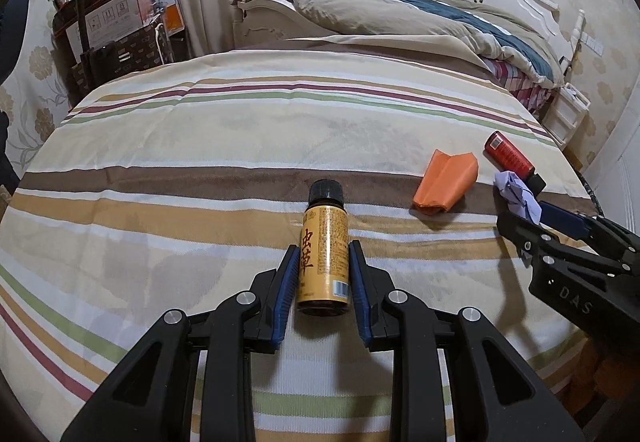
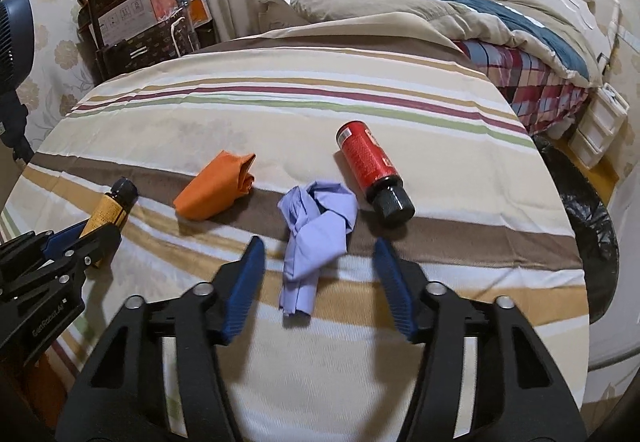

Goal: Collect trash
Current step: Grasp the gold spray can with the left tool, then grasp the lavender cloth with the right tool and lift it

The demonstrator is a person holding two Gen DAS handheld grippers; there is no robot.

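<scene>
Nothing binned yet; left gripper [image 1: 323, 274] clamped on yellow bottle [image 1: 324, 258]; right gripper [image 2: 318, 286] gaped around purple paper [image 2: 316, 222]; orange paper [image 2: 216, 188] at 10 o'clock, red bottle [image 2: 370, 166] at 1 o'clock, untouched

**Yellow bottle between the left jaws**

The left gripper [image 1: 323, 274] reaches over the striped bed [image 1: 240, 130], its blue-padded jaws on either side of a yellow bottle [image 1: 324, 254] lying with its black cap pointing away; whether the pads touch it is unclear. To the right lie an orange paper [image 1: 446, 180], a crumpled lilac paper [image 1: 518, 194] and a red bottle [image 1: 510, 156], with the right gripper [image 1: 560, 234] at the lilac paper
</scene>
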